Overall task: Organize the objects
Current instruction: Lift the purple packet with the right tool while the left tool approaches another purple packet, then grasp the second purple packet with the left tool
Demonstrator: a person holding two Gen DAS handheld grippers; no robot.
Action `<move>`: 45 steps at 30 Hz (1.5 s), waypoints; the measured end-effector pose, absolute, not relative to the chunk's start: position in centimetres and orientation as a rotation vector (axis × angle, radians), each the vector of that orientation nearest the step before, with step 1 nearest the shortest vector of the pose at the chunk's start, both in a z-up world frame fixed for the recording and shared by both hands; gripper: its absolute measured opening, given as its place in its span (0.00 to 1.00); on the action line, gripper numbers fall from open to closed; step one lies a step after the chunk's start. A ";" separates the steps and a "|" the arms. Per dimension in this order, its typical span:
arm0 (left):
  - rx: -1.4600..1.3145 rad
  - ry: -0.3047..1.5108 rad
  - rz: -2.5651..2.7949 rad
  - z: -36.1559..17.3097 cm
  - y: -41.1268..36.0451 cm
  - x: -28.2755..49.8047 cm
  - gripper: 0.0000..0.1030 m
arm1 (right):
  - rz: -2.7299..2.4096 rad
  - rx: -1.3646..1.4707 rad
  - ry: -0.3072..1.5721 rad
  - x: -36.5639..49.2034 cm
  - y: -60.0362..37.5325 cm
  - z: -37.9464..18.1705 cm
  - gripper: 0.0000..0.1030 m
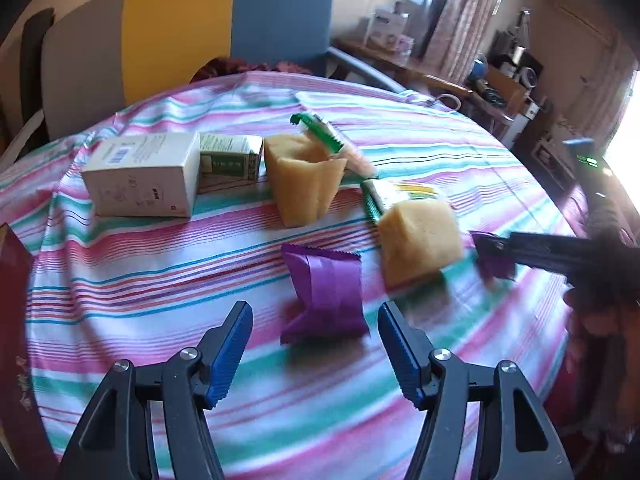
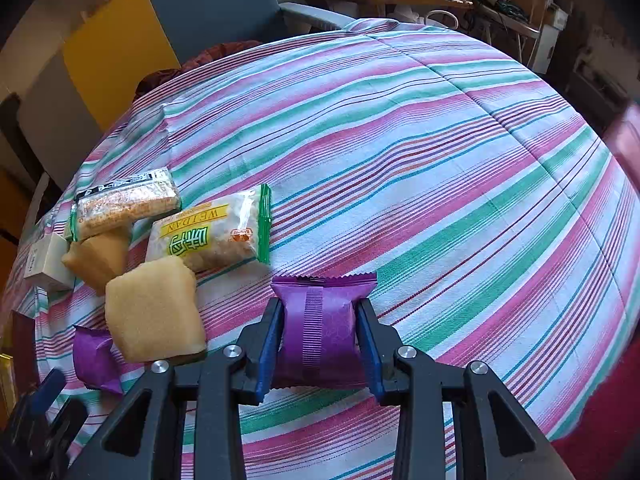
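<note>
Tongs, right (image 2: pixel 320 334): pinching a purple snack packet (image 2: pixel 318 326) by its two sides; packet rests on the striped tablecloth (image 2: pixel 440 184) of the desk.
Tongs, left (image 1: pixel 316 350): spread, nothing between the pads; a second purple packet (image 1: pixel 324 292) lies just ahead of the tips.
Ahead-left of right tongs: yellow sponge (image 2: pixel 154 310), second sponge (image 2: pixel 98 258), two green-edged cracker packs (image 2: pixel 212 236).
Far left of left tongs: white box (image 1: pixel 144 174) touching a green carton (image 1: pixel 230 162).
</note>
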State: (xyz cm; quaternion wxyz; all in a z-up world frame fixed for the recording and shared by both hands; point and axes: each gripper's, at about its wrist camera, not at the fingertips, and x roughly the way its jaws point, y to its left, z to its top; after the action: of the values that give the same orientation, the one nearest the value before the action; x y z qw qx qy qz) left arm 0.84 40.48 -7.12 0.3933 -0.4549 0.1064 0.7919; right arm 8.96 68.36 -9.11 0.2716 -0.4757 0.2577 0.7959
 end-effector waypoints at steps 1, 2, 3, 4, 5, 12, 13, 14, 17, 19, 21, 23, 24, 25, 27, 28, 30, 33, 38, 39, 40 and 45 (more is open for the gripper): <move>-1.159 0.264 2.002 -7.4 40.8 0.7 0.64 | 2.143 -1.283 0.691 8.9 68.3 -9.1 0.36; -1.162 0.274 2.007 -7.7 41.3 0.7 0.64 | 2.142 -1.285 0.687 8.9 68.3 -9.1 0.36; -1.160 0.293 2.014 -8.0 41.7 0.7 0.63 | 2.141 -1.288 0.683 8.8 68.3 -9.1 0.36; -1.154 0.308 2.012 -8.3 42.0 0.8 0.63 | 2.137 -1.293 0.682 8.8 68.3 -9.2 0.36; -1.143 0.322 2.009 -8.6 42.2 0.9 0.63 | 2.136 -1.298 0.683 8.7 68.3 -9.3 0.36; -1.052 0.372 2.062 -9.7 41.6 1.0 0.49 | 2.126 -1.343 0.651 8.4 67.9 -9.9 0.36; -1.052 0.364 2.066 -9.7 41.4 0.8 0.49 | 2.131 -1.346 0.627 8.3 67.7 -9.8 0.35; -1.056 0.341 2.066 -9.7 41.1 0.6 0.49 | 2.138 -1.344 0.619 8.2 67.6 -9.8 0.34; -1.050 0.324 2.057 -9.8 40.7 0.5 0.49 | 2.148 -1.337 0.610 8.1 67.5 -9.6 0.33; -1.026 0.334 2.065 -9.8 40.3 0.8 0.48 | 2.172 -1.302 0.604 8.3 67.4 -9.0 0.31; -1.004 0.349 2.081 -9.8 39.9 1.3 0.48 | 2.194 -1.274 0.570 8.3 67.1 -8.3 0.30; -0.993 0.353 2.094 -9.8 39.5 1.6 0.47 | 2.223 -1.247 0.519 8.2 66.7 -7.6 0.30; -0.989 0.348 2.098 -9.8 39.2 1.7 0.47 | 2.231 -1.242 0.504 8.1 66.6 -7.4 0.30; -0.987 0.345 2.099 -9.8 39.1 1.8 0.47 | 2.247 -1.234 0.482 8.1 66.3 -7.1 0.30; -0.984 0.338 2.107 -9.8 38.6 1.8 0.47 | 2.270 -1.222 0.453 7.8 65.9 -6.7 0.30; -0.982 0.335 2.112 -9.8 38.3 1.9 0.47 | 2.279 -1.217 0.434 7.7 65.6 -6.6 0.30; -0.980 0.332 2.122 -9.8 38.1 2.0 0.47 | 2.297 -1.201 0.399 7.7 65.2 -6.2 0.30; -0.981 0.310 2.128 -9.7 37.5 2.1 0.47 | 2.314 -1.191 0.372 7.4 65.0 -6.1 0.30; -1.004 0.244 2.141 -9.6 36.1 1.7 0.46 | 2.338 -1.182 0.379 7.3 65.0 -6.0 0.30; -1.007 0.235 2.141 -9.6 35.8 1.7 0.46 | 2.340 -1.176 0.376 7.3 64.9 -6.0 0.30; -1.009 0.227 2.141 -9.6 35.6 1.7 0.46 | 2.347 -1.169 0.370 7.3 64.8 -5.8 0.30; -1.001 0.232 2.151 -9.6 34.4 2.6 0.46 | 2.376 -1.161 0.301 6.9 63.8 -5.6 0.30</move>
State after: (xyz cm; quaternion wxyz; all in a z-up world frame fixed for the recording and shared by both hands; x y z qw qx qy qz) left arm 2.63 34.35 -9.55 0.3700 -0.3902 0.0903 0.8383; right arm 6.93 63.77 -5.56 0.2379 -0.4236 0.1097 0.8671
